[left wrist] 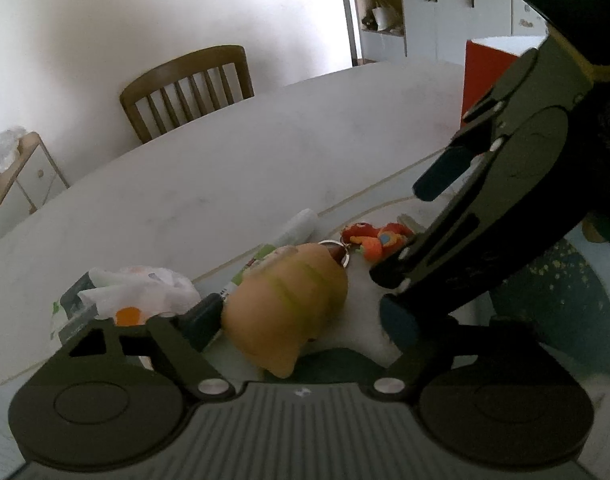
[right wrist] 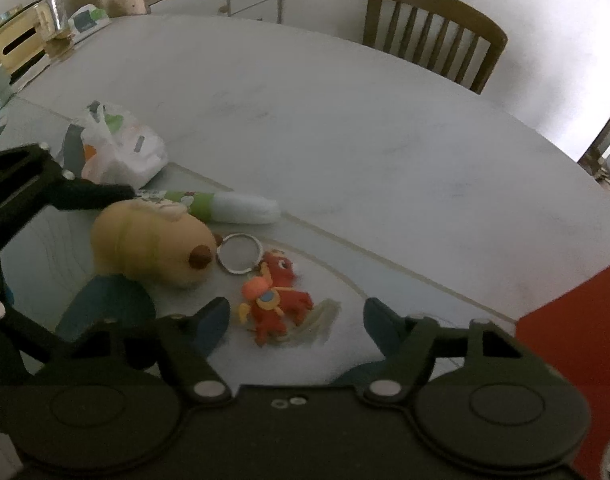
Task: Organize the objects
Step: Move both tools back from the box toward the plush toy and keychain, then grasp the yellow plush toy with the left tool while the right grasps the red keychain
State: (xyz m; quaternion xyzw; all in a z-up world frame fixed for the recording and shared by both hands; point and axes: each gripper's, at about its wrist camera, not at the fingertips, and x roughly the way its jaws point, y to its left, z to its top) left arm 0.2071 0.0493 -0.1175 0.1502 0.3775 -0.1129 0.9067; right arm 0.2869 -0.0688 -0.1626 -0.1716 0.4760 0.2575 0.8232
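1. So, nearest thing first: the left gripper (left wrist: 301,316) has its jaws spread with the tan plush toy (left wrist: 287,300) sitting between them. I can't tell if the pads actually touch it, so I'd call it bracketed, not gripped.
2. The plush's long axis runs away from the left fingers, brown nose end pointing far, so it looks lined up for a straight close.
3. Over on the right wrist view, the right gripper (right wrist: 297,320) is spread too, holding nothing, and the red keychain figure (right wrist: 275,304) lies between its fingertips, on the mat, slightly left of centre.
4. The keychain's metal ring (right wrist: 239,254) sits at its far end, just beside the plush's nose. My guess is each hand is the nearer one for its own toy.
5. A bit farther: a green and white tube (right wrist: 225,206) lies sideways behind the plush, and a crumpled plastic bag (right wrist: 119,152) is far left of it.
6. Everything rests on a pale mat on the white table (right wrist: 345,120); an orange-red box (right wrist: 577,324) stands at the right.
7. Farthest out, a wooden chair (right wrist: 433,32) against a plain wall.
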